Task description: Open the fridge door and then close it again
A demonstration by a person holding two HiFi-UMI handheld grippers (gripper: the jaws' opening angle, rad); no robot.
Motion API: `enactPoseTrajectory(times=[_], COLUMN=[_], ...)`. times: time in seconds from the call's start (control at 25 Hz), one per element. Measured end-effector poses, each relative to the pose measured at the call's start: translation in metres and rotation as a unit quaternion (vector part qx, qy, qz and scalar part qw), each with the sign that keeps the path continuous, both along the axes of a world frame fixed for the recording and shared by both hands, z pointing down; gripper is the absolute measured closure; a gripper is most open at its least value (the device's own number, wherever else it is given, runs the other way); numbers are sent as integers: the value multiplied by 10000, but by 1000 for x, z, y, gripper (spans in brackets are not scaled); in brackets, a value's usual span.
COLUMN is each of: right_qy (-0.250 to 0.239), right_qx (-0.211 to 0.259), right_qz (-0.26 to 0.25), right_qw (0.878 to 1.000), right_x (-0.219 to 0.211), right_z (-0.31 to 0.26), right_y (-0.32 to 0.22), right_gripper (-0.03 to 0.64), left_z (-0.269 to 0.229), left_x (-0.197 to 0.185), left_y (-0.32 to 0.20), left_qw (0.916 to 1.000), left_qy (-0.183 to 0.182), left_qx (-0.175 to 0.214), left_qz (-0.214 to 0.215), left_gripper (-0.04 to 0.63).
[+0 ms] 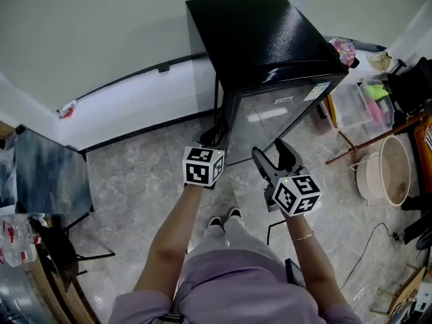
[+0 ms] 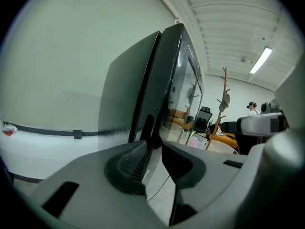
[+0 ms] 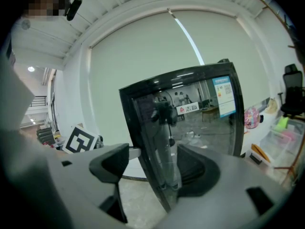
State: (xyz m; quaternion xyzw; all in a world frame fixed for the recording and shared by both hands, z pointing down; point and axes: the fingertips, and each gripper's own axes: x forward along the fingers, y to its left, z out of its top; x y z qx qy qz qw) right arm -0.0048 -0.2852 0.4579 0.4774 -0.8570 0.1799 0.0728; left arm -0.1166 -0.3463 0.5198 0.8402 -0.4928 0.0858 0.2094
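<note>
A small black fridge [image 1: 263, 36] stands against the wall, its glass door [image 1: 283, 110] facing me. My left gripper [image 1: 212, 137] is at the door's left edge, low down. In the left gripper view the two pads [image 2: 153, 159] stand close together with the door's edge [image 2: 157, 128] running between them, so it is shut on that edge. My right gripper [image 1: 277, 155] hovers in front of the glass, jaws spread wide and empty. In the right gripper view the door [image 3: 190, 113] fills the gap ahead of the open right gripper [image 3: 152, 168], and the left gripper's marker cube [image 3: 78, 138] shows at the left.
A dark chair [image 1: 50, 174] stands at the left. Right of the fridge are clear plastic boxes [image 1: 358, 103], a leaning wooden pole [image 1: 378, 140] and a beige basin [image 1: 395, 171]. A cable [image 1: 368, 245] trails on the marble floor. My shoes [image 1: 223, 220] are just before the fridge.
</note>
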Motion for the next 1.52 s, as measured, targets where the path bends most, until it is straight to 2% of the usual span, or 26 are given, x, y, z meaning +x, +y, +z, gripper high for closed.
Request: enactPoseTrajectory(times=[0.2, 0.64, 1.0, 1.52], right_qy=[-6, -41, 26, 178], right_qx=[10, 136, 538, 978], right_qz=[-9, 90, 281, 491], right_qw=[10000, 9999, 9982, 9938], right_x=[-3, -6, -3, 15], right_z=[-1, -9, -38, -76], right_y=[1, 28, 73, 97], right_gripper=[296, 296, 285, 272], left_z=[1, 1, 2, -3], left_x=[1, 43, 79, 120], left_y=[1, 77, 127, 167], left_qw=[10000, 9955, 9870, 9843], left_qy=[-54, -17, -346, -362], left_qx=[-1, 174, 370, 343], left_qz=[76, 936, 1526, 1691], left_gripper=[497, 532, 555, 569])
